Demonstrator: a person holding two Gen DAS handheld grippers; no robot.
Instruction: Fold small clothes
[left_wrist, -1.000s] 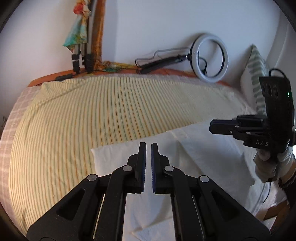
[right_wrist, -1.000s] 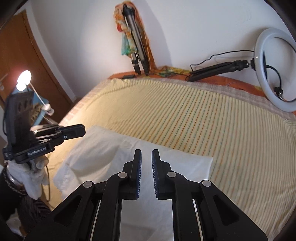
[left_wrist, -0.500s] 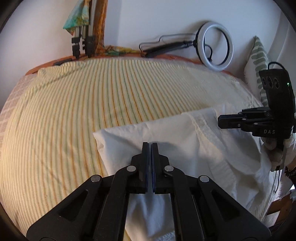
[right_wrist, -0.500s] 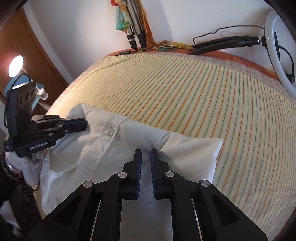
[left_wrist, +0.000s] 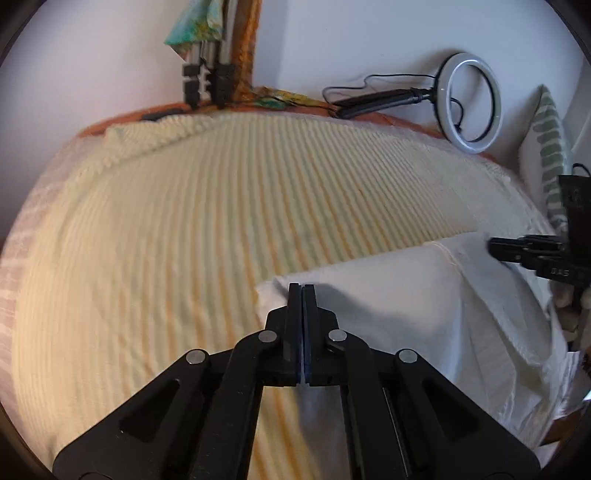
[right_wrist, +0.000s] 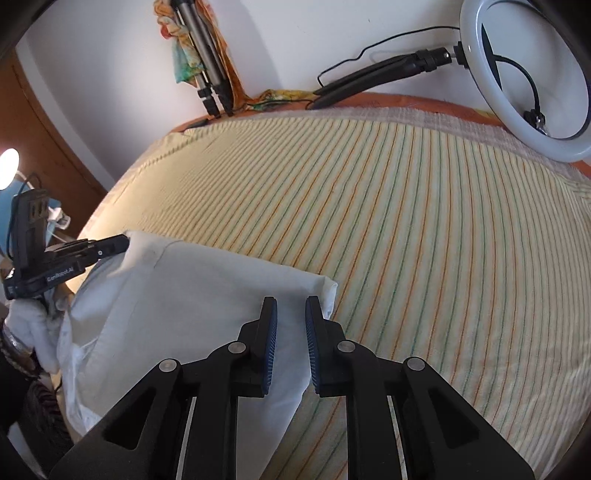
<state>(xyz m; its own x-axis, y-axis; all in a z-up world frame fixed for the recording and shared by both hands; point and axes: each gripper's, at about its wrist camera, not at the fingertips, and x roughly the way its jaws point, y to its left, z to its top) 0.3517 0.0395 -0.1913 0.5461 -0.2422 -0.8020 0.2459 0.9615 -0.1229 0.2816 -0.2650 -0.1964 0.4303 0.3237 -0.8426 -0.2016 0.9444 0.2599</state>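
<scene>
A white garment (left_wrist: 413, 299) lies on the striped bedspread (left_wrist: 221, 221) near the bed's front edge; it also shows in the right wrist view (right_wrist: 207, 295). My left gripper (left_wrist: 302, 290) is shut, its tips at the garment's far left corner; whether cloth is pinched between them is not visible. In the right wrist view the left gripper (right_wrist: 122, 242) touches that same corner. My right gripper (right_wrist: 291, 304) is open, with cloth showing between its jaws near the garment's far right corner. In the left wrist view the right gripper (left_wrist: 496, 245) sits at the garment's right edge.
A ring light (left_wrist: 471, 101) on a black arm and folded tripods (left_wrist: 207, 74) with a colourful cloth lean against the far wall. A patterned pillow (left_wrist: 552, 155) stands at the right. A lit lamp (right_wrist: 9, 162) and wooden door are left of the bed.
The left gripper closed from slightly open and moved to the garment's left corner. The right gripper opened wider. The garment's far edge now lies folded flat and smoother.
</scene>
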